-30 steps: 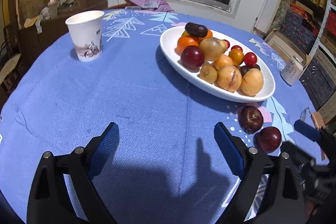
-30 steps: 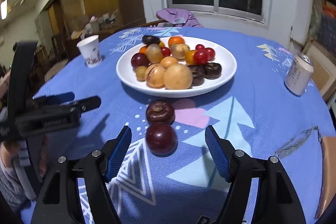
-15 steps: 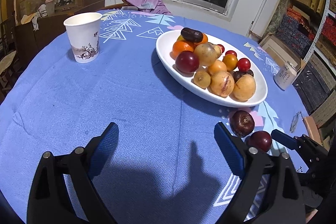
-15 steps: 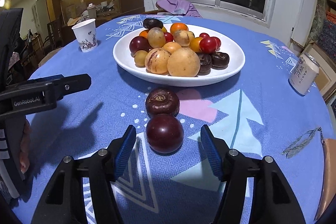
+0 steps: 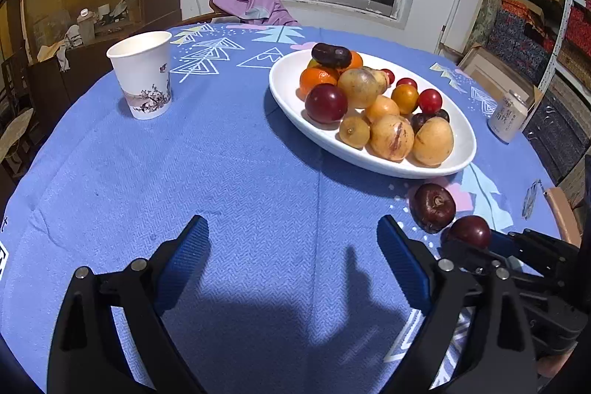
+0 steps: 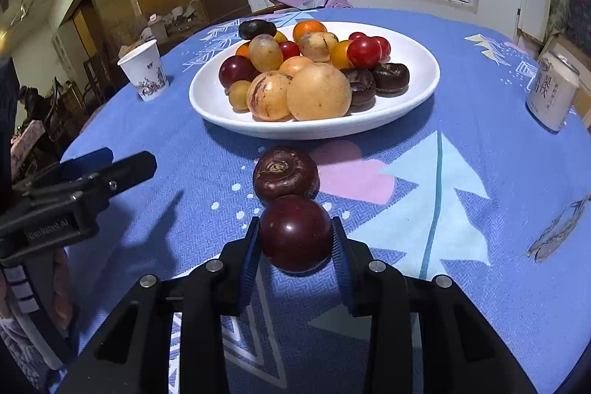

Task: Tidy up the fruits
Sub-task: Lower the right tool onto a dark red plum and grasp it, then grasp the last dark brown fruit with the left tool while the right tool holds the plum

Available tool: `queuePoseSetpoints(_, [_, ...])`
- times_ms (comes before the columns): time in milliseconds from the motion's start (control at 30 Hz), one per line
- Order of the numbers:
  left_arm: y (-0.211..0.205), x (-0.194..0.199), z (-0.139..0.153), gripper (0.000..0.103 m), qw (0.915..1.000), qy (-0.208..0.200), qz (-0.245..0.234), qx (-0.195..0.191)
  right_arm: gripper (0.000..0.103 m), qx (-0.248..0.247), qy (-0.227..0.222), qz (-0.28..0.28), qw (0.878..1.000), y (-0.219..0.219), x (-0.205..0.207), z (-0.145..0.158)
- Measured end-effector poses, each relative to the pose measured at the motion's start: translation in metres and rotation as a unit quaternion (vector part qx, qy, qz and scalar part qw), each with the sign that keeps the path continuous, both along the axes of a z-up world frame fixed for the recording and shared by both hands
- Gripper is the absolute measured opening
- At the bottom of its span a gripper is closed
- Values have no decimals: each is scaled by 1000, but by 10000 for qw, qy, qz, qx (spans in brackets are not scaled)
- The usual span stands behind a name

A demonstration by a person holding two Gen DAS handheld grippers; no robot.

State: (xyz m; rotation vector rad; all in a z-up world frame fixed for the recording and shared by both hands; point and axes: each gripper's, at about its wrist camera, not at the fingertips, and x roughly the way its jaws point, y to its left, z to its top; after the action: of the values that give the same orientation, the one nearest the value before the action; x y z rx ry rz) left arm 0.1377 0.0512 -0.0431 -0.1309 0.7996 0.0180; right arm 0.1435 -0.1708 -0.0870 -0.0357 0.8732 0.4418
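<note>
A white oval plate [image 6: 413, 98] [image 5: 284, 91] holds several fruits: oranges, yellow pears, red plums, dark ones. In front of it on the blue cloth lie a dark brown wrinkled fruit [image 6: 285, 174] [image 5: 433, 207] and a dark red plum [image 6: 295, 233] [image 5: 470, 231], touching each other. My right gripper [image 6: 295, 239] [image 5: 480, 246] is shut on the plum, a blue pad on each side, with the plum still low at the cloth. My left gripper [image 5: 291, 253] [image 6: 92, 165] is open and empty, over bare cloth to the left of the two loose fruits.
A paper cup [image 5: 142, 74] [image 6: 144, 71] stands at the far left of the round table. A drink can [image 6: 552, 91] [image 5: 509, 115] stands at the right. A chair with purple cloth [image 5: 251, 6] is behind the table.
My right gripper has moved forward around the red plum and closed its pads on it. The left gripper stays open and has hardly shifted.
</note>
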Motion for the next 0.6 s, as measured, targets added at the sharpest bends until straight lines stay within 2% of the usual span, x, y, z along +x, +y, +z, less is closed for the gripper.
queuePoseSetpoints(100, [-1,0,-1,91,10000,15,-39,18,37,194,7,-25,9998,-8,-2,7])
queuePoseSetpoints(233, [-9,-1,-2,91,9998,15,-152,106,37,361,-205,-346,9985,-33,-2,24])
queuePoseSetpoints(333, [-24,-2,-4,91,9990,-1,-354,256,37,566,-278,-674,9957,-55,2,34])
queuePoseSetpoints(433, [-46,4,-2,91,9982,-56,-428,411,37,724,-317,-738,9941,-63,4,41])
queuePoseSetpoints(600, [-94,25,-8,91,9932,1,-653,966,37,870,-391,-658,9933,-70,2,48])
